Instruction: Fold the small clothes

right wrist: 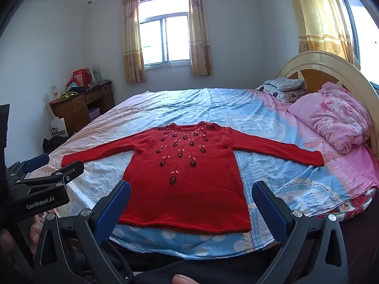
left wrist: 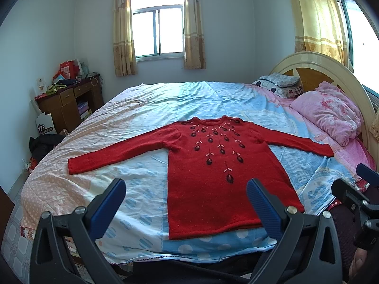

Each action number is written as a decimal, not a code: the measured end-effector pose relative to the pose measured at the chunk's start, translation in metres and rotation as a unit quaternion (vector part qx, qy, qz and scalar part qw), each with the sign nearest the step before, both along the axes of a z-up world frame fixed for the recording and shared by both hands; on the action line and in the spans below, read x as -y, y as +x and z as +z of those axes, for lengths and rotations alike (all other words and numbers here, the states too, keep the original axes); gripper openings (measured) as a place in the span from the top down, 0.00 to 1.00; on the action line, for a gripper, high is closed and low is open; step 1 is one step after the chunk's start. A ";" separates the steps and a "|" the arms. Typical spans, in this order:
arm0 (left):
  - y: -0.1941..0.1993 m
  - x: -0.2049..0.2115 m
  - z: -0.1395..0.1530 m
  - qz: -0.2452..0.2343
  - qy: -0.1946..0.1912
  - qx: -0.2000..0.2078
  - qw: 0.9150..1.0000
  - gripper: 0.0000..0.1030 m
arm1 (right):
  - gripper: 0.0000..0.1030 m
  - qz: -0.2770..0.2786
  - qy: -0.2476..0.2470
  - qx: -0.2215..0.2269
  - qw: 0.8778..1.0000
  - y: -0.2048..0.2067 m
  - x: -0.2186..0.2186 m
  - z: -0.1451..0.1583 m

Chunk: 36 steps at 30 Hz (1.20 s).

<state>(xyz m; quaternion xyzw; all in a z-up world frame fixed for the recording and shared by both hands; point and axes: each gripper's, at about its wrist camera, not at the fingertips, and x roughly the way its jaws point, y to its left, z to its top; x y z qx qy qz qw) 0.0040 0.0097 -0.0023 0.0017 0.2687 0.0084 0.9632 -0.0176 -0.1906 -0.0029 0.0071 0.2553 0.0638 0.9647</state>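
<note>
A red knitted sweater [left wrist: 213, 179] [right wrist: 187, 189] with dark embroidered flowers lies flat and face up on the bed, both sleeves spread out sideways, hem toward me. My left gripper [left wrist: 187, 203] is open, held above the near edge of the bed in front of the hem, with nothing between its blue fingers. My right gripper [right wrist: 191, 206] is open too, just short of the hem, and holds nothing. In the left wrist view the right gripper [left wrist: 355, 189] shows at the right edge. In the right wrist view the left gripper [right wrist: 40, 175] shows at the left edge.
The bed [left wrist: 165, 99] has a light blue and peach sheet. A pink quilt [left wrist: 331, 111] and a patterned pillow [left wrist: 277, 82] lie by the curved headboard [left wrist: 315, 64] on the right. A cluttered wooden desk [left wrist: 68, 99] stands at the far left wall.
</note>
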 end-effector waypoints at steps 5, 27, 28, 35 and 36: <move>0.000 -0.001 -0.003 0.001 0.000 -0.002 1.000 0.00 | 0.01 0.002 -0.001 -0.003 1.000 0.002 0.000 0.000; 0.008 0.004 -0.014 -0.003 0.011 -0.010 1.000 0.00 | 0.01 -0.005 -0.009 -0.009 1.000 0.012 0.000 -0.011; 0.010 0.005 -0.015 -0.003 0.014 -0.011 1.000 0.00 | 0.01 -0.006 -0.010 -0.010 1.000 0.014 0.001 -0.012; 0.025 0.004 -0.022 -0.003 0.024 -0.018 1.000 0.00 | 0.01 -0.017 -0.011 -0.025 0.999 0.033 0.010 -0.026; 0.027 0.004 -0.024 -0.003 0.026 -0.019 0.999 0.00 | 0.01 -0.017 -0.012 -0.028 0.999 0.035 0.010 -0.028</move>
